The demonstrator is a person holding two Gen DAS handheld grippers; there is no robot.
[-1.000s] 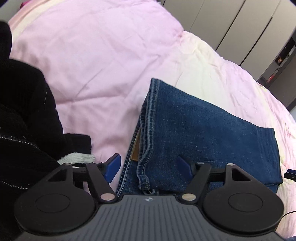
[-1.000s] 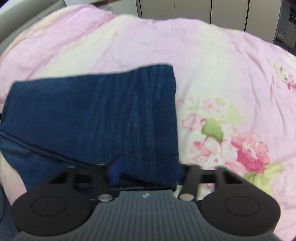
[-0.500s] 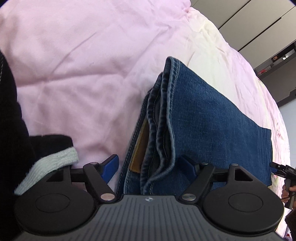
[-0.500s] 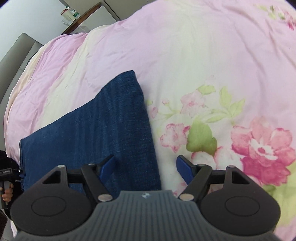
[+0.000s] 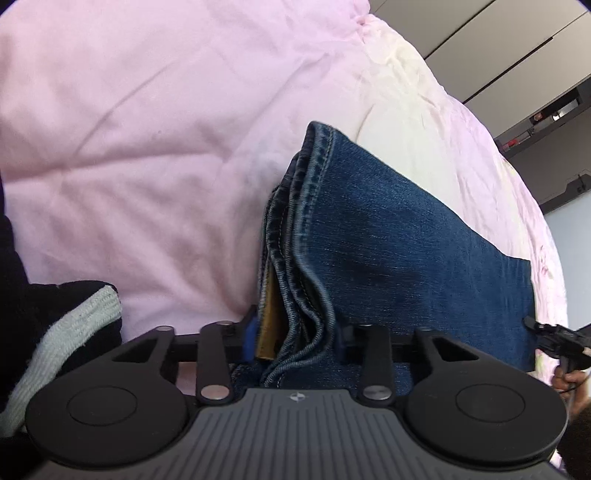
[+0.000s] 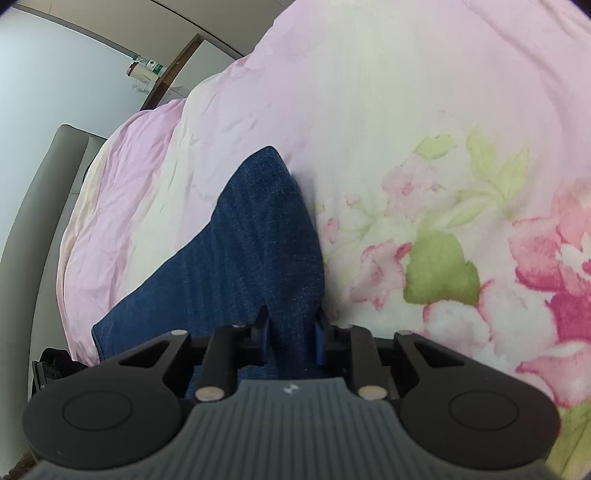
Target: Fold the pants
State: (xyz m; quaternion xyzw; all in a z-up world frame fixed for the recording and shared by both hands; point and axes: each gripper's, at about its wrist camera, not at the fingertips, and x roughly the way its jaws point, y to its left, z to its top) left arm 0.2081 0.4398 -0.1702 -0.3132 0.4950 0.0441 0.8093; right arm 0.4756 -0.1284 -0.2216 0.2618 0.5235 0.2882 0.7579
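Observation:
Folded blue jeans [image 5: 388,251] lie on a pink bedspread [image 5: 147,129]. In the left wrist view my left gripper [image 5: 295,339] is shut on the stacked hem and waistband edge of the jeans, where a tan leather patch [image 5: 269,325] shows. In the right wrist view my right gripper [image 6: 291,336] is shut on the near corner of the folded jeans [image 6: 251,251], at their right edge. The right gripper also shows at the far right of the left wrist view [image 5: 554,338].
The bedspread turns cream with pink flowers [image 6: 461,240] on the right. A black garment with a white knit cuff [image 5: 66,332] lies at the left. Grey wardrobe doors [image 5: 461,33] stand behind the bed. A grey headboard [image 6: 44,206] is at the far left.
Both grippers have closed on the jeans: the left on the hem edge, the right on the corner. Both moved closer to the cloth and tilted.

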